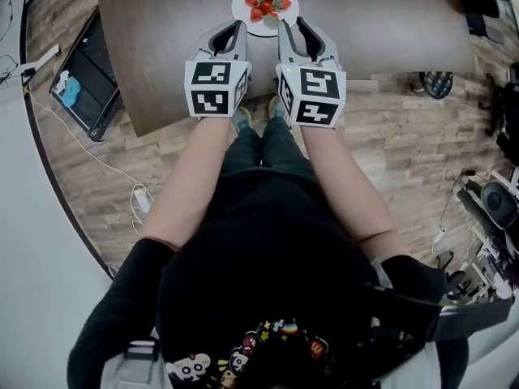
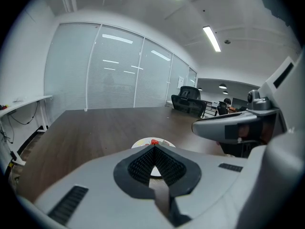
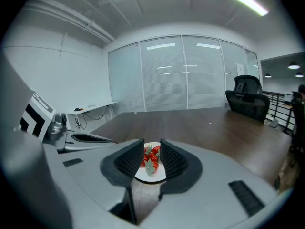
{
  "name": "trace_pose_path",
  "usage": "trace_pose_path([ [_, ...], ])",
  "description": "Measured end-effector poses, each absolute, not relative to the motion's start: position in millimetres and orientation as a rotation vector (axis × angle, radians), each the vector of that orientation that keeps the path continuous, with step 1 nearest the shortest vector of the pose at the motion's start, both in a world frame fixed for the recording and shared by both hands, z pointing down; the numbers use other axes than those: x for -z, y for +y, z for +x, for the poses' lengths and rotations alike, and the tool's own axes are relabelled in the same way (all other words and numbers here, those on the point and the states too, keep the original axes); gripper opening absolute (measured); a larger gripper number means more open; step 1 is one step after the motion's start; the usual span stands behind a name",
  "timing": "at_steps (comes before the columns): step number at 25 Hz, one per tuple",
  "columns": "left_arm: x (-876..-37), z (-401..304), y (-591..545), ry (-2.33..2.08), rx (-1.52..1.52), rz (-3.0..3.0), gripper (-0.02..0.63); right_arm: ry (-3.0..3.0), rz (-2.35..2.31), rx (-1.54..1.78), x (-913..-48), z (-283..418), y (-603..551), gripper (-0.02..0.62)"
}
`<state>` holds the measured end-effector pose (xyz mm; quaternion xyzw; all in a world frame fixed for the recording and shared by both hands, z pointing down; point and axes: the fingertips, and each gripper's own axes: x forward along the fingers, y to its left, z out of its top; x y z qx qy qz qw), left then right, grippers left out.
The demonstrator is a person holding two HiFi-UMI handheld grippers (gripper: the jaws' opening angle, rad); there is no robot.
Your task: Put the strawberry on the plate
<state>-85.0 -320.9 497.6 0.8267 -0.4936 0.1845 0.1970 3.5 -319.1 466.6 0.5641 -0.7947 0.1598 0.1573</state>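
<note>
- Head view: the strawberries (image 1: pixel 266 3) lie heaped on the white plate (image 1: pixel 242 11), on the brown desk (image 1: pixel 162 47). The left claw (image 1: pixel 238 27) and the right claw (image 1: pixel 293 24) point at the plate's near rim, side by side.
- Left gripper view: the left claw (image 2: pixel 153 148) has its jaws pressed together with nothing between them. The plate (image 2: pixel 138 143) and one red strawberry (image 2: pixel 155 141) peek out just beyond the tips.
- Right gripper view: the right claw (image 3: pixel 152 144) has its jaws apart and empty. The strawberries (image 3: pixel 151 155) on the plate (image 3: pixel 148 176) show through the gap, ahead of the tips and ungripped.

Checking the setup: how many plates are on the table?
1: a white plate holding strawberries, at the wooden table's near edge. No other shows.
</note>
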Motion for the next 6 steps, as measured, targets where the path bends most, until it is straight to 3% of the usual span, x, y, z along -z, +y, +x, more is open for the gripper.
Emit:
trace_pose_path([
  [6, -492.4, -86.2, -311.0, -1.382, -0.511, 2.326, -0.011, -2.265, 1.646, -0.455, -462.9, 10.5, -306.1, 0.112],
])
